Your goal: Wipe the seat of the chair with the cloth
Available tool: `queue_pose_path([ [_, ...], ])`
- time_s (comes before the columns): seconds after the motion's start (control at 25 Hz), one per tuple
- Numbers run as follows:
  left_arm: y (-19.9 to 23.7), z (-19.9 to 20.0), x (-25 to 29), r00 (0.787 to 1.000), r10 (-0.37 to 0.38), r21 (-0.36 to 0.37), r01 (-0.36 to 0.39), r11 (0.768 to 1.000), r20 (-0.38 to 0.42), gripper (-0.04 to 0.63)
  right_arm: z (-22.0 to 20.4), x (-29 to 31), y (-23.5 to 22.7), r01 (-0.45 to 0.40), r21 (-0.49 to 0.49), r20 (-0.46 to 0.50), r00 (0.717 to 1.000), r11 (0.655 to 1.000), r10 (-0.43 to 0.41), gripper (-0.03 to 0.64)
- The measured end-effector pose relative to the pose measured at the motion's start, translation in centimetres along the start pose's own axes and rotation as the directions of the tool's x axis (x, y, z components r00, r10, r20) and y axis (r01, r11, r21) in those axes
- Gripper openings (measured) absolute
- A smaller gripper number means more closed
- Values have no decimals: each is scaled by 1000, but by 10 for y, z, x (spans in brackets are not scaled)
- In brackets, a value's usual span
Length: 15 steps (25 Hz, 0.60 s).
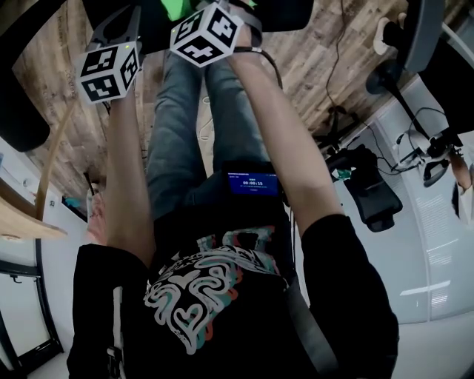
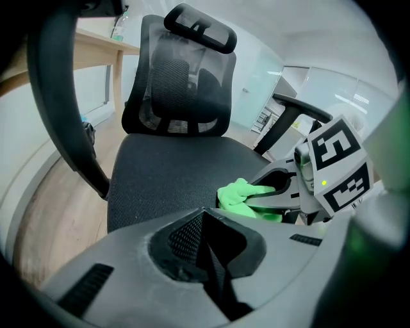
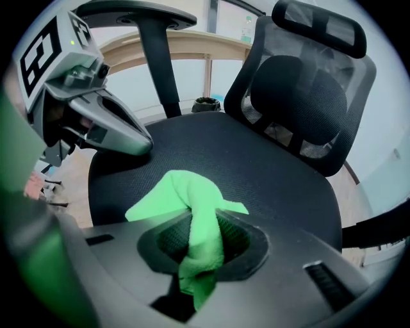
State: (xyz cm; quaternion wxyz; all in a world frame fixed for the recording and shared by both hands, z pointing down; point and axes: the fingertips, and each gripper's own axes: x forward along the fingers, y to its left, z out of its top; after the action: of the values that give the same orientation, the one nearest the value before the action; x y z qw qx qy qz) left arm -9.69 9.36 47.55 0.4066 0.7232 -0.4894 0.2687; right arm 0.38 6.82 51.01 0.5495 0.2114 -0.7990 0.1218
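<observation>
Right tongs (image 3: 202,246) are nearest, clamped on a bunched end of the green cloth (image 3: 186,198). The pinched part hangs down between the jaws toward the camera. The free part goes forward and fans out leftward on the front half of the chair seat (image 3: 269,173), where it looks to be lying on the fabric.

The cloth's long axis follows my right tongs, front edge of the seat toward the backrest (image 3: 307,102). The loose tip points ahead and a bit left.

Left tongs (image 2: 204,221) are pressed together with nothing between them. They hover over the front-left of the seat, just beside the cloth and not touching it.

Step in hand, as I judge it: a wipe stroke about to run, with most of the seat ahead not yet covered. To do it well:
- keep the pinch tight so the cloth doesn't slip out
- tilt the right tongs down so the fanned part lies flat, not just the folded ridge
- push front to back in overlapping lanes
- keep hard jaw tips off the mesh weave, it may snag
- pull the left tongs aside, they sit in the leftward lane

Farther back are the headrest (image 3: 320,25) over the backrest and an armrest (image 3: 138,13) at the left. Behind the chair is a wooden worktop (image 3: 186,41).
</observation>
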Motion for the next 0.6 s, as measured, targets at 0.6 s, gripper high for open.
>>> queue_pose_path([
  [0.6, 3, -1, -4, 1000, 9, -11, -9, 1000, 8, 2, 18, 2, 6, -67, -20, -2, 998, 998, 67, 83],
])
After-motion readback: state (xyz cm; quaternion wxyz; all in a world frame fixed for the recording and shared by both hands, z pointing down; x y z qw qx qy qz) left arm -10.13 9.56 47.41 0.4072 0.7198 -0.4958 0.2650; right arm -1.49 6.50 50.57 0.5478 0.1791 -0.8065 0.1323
